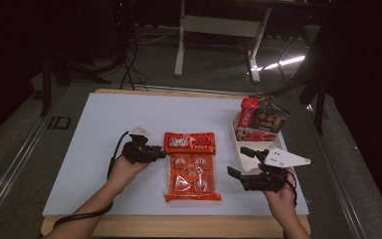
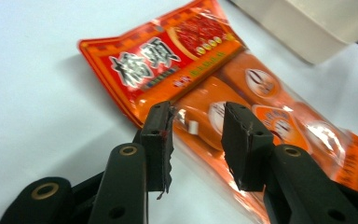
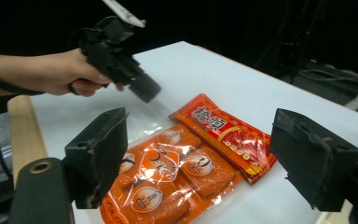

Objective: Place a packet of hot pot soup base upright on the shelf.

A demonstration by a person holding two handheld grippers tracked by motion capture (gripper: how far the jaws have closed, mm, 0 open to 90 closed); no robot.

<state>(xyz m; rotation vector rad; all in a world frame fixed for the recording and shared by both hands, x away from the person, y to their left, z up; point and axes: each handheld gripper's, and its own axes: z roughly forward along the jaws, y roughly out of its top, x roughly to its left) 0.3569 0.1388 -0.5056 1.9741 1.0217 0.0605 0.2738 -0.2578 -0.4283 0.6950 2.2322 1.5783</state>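
An orange snack bag (image 1: 191, 167) with a red header and several wrapped pieces inside lies flat in the middle of the white table. My left gripper (image 1: 163, 153) is at the bag's upper left edge. In the left gripper view its jaws (image 2: 196, 135) stand a little apart, open, over the bag (image 2: 242, 93) where the header meets the clear part. My right gripper (image 1: 236, 160) is held just right of the bag, jaws spread wide and open with nothing between them. From the right gripper view (image 3: 198, 135) the bag (image 3: 186, 163) lies ahead, with the left gripper (image 3: 147, 91) hovering past it.
A white tray (image 1: 238, 149) stands at the table's right side, holding a red packet (image 1: 248, 112) and a black packet (image 1: 272, 119) upright at its far end. The tray's corner (image 2: 307, 28) lies beyond the bag. The wooden table edge (image 1: 179, 226) runs along the front.
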